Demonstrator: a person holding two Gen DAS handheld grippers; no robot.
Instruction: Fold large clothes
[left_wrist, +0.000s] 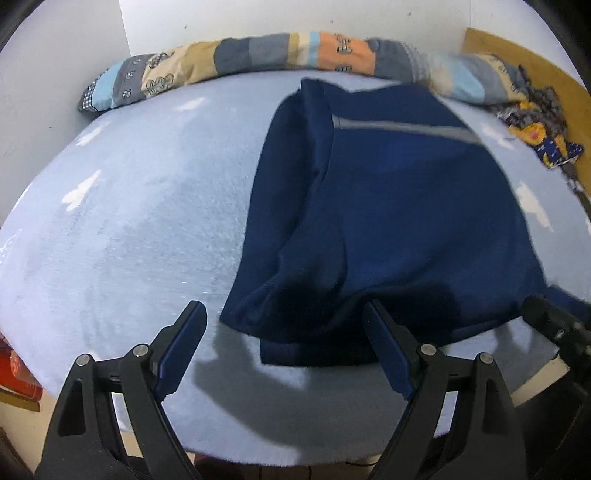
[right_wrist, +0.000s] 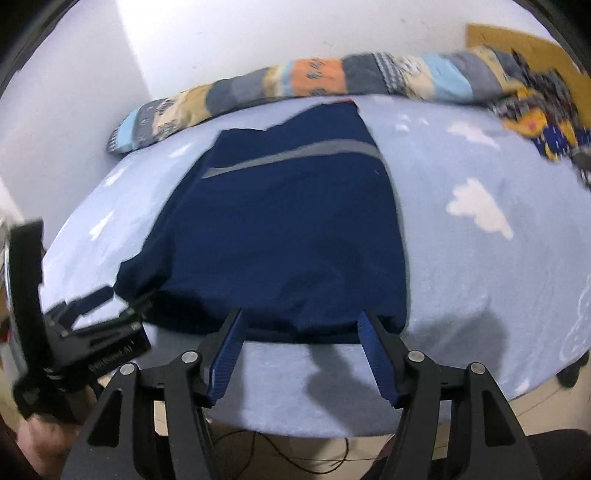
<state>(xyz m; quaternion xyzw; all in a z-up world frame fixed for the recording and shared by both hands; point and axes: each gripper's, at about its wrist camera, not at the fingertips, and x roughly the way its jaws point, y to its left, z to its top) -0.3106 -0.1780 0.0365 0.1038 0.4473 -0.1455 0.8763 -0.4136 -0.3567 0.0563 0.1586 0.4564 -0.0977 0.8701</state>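
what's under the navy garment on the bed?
The navy garment lies flat on the light blue bedsheet, which shows all around it. Its left side is folded over itself. Anything between garment and sheet is covered, so it cannot be seen.

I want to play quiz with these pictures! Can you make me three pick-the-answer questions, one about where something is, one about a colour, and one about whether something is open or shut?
1. Where does the patchwork quilt lie?
A. along the bed's far edge
B. on the floor
C. over the garment

2. What colour is the garment?
A. red
B. dark blue
C. yellow

3. How is the left gripper?
A. shut on the garment
B. shut on nothing
C. open

Answers: 1 A, it lies by the wall; 2 B, navy with a grey stripe; 3 C, its fingers stand apart, gripping nothing.
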